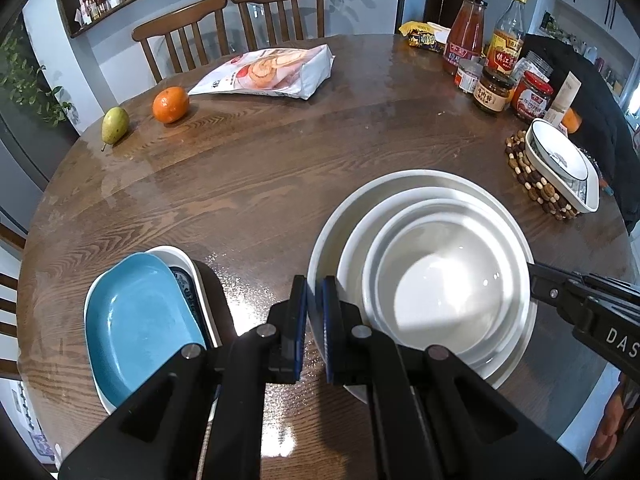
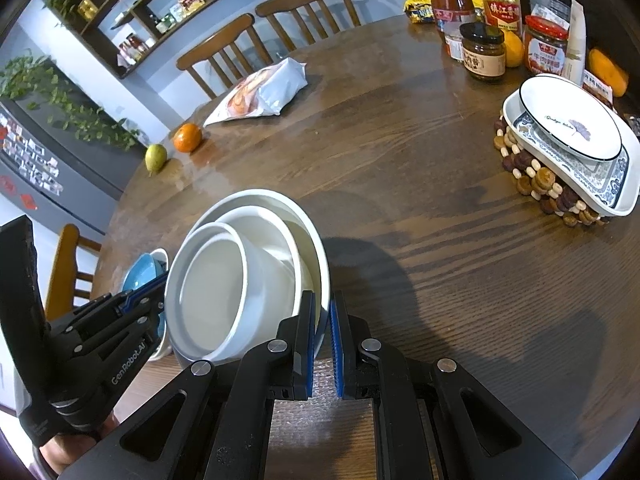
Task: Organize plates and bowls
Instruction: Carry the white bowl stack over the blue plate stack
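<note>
Left gripper [image 1: 315, 312]: jaws clamped on the near-left rim of the largest white plate [image 1: 332, 232]. Right gripper [image 2: 323, 332]: jaws clamped on the same plate's opposite rim.

White stack [image 2: 240, 276]: plate carrying three nested dishes, at the near part of the wooden table [image 2: 420, 200].

Handling, judged: glazed ceramic, rigid, heavy when stacked, slippery, breakable; best held at opposing rims and kept level so the inner dishes cannot slide.

Blue dish [image 1: 136, 320]: nested in a patterned white dish, just left of the stack.

Patterned dishes [image 2: 572, 140]: stacked on a beaded trivet [image 2: 532, 176], far right.
</note>
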Demonstrator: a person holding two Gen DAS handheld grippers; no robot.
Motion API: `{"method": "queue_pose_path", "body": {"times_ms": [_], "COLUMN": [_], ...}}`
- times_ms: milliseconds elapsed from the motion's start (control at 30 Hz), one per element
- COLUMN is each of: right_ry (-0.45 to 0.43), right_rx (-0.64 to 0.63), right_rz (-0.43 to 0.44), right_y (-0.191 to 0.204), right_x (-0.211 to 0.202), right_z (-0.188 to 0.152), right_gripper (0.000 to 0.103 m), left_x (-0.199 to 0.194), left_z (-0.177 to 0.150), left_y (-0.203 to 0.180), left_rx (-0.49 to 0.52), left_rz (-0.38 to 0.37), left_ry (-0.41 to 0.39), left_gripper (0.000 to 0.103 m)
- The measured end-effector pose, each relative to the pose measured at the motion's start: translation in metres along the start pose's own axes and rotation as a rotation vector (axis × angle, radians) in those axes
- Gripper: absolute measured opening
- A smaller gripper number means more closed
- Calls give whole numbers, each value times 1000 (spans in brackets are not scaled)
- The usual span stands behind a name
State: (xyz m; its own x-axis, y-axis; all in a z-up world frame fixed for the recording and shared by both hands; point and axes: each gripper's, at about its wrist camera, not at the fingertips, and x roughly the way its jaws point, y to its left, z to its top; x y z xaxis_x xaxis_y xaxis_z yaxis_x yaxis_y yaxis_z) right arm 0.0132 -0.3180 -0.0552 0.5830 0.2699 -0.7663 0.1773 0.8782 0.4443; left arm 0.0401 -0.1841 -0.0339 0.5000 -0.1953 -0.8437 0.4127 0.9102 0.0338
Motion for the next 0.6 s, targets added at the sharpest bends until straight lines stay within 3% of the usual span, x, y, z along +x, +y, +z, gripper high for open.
{"method": "queue_pose_path", "body": {"times_ms": [600], "right_ry": [-19], "right_rx": [-34], "right_rz": [20], "right_y": [11], "right_x": [-13], "right_z": [-2], "right_gripper": [11], "left_x": [-21], "left_z": [-5], "left_y": [9], "left_rx": [-26], "left_rz": [26], "left_ry": [-49], "left_gripper": [2]}}
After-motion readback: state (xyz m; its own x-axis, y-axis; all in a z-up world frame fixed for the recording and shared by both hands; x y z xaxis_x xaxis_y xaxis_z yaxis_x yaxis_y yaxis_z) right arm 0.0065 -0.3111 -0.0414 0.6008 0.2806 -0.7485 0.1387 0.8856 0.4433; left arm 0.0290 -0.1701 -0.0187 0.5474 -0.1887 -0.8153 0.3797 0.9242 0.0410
